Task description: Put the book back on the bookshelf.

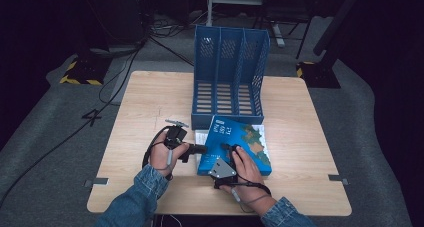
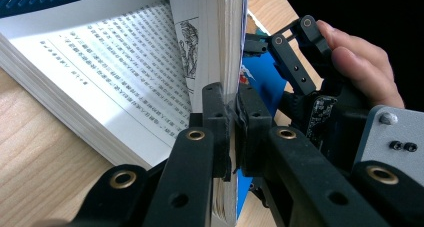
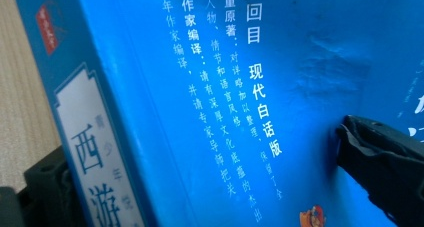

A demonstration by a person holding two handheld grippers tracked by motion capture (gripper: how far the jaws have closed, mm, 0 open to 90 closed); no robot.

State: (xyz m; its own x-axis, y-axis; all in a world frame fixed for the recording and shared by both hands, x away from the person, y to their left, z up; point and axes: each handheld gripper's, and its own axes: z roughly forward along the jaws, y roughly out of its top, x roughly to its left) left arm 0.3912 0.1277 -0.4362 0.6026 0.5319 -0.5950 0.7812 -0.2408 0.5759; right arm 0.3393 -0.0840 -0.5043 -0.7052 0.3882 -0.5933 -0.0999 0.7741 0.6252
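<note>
Book: thick blue paperback book (image 1: pixel 243 143) lying partly open on the wooden table (image 1: pixel 310 137), just before the blue plastic file rack (image 1: pixel 227 72).
Left gripper (image 2: pixel 231 118): level, jaws clamped on the book's page block.
Right gripper (image 1: pixel 226 149): resting on the cover, jaws straddling the spine; grip unclear.

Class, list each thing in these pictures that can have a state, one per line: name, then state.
Book: lying on the table, partly open, front section lifted.
Blue file rack: upright, compartments empty.
Left claw: shut on the lifted pages.
Right claw: one jaw on the book cover, the other at its spine; grip unclear.
</note>
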